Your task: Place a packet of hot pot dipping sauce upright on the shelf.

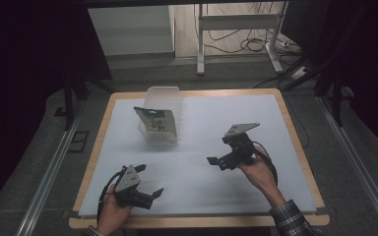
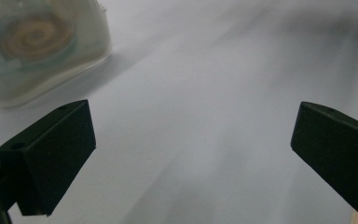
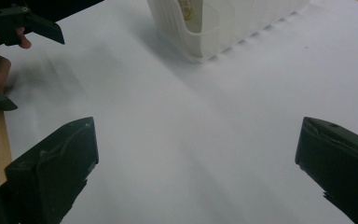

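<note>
A translucent plastic container (image 1: 163, 114) stands at the back middle of the white table (image 1: 226, 110), with a dark green packet (image 1: 155, 120) leaning inside it. My left gripper (image 1: 150, 181) hovers near the front left edge, open and holding nothing. In the left gripper view its jaws stand wide apart, and the container (image 2: 42, 46) is blurred at the upper left. My right gripper (image 1: 220, 150) is right of centre, open and pointing left. In the right gripper view the container (image 3: 214, 23) sits ahead, and the other hand with its gripper (image 3: 14, 23) is at the upper left.
The table has a wooden rim (image 1: 300, 147). Behind it are a white metal stand (image 1: 238, 29) and cables (image 1: 256, 44) on the floor. Metal rails (image 1: 49, 167) run along both sides of the table.
</note>
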`<state>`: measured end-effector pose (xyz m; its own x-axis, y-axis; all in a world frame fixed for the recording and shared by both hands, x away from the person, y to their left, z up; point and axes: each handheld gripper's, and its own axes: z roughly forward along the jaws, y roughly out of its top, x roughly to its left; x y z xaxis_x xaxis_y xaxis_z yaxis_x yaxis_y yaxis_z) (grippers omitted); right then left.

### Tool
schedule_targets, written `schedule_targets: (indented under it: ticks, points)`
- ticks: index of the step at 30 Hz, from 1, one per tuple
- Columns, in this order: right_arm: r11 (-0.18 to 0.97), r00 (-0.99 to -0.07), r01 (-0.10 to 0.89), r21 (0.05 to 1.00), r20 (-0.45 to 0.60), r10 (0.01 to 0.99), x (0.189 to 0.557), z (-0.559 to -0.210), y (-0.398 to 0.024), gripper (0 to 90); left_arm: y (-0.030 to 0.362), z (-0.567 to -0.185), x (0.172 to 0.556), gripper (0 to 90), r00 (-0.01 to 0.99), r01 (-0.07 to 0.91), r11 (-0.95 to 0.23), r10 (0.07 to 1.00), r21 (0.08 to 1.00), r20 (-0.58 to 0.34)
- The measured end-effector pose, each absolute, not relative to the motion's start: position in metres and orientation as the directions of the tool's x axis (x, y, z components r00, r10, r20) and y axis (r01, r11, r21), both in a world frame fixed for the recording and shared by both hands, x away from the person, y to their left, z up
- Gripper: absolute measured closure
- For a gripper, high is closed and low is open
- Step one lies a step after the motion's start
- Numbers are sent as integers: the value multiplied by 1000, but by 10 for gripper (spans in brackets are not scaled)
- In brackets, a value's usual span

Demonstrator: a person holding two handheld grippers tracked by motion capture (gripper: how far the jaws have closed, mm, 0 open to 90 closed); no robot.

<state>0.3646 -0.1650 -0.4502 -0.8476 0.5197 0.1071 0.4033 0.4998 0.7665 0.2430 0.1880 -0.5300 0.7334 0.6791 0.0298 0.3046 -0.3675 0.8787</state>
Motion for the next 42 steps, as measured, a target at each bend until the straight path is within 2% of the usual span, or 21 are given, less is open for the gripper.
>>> schedule_targets:
  ticks: [19,28,42]
  points:
    - [503,-823,410,761,70,564,341,-457,-203,0,188,-530,241,0,734,305,-371,678,877,31]
    - [534,-803,389,750,-8,596,320,-463,-224,0,189,-530,241,0,731,305,-367,682,879,31]
    - [510,-778,408,757,-4,628,298,-471,-256,0,189,-530,241,0,730,304,-373,683,877,37]
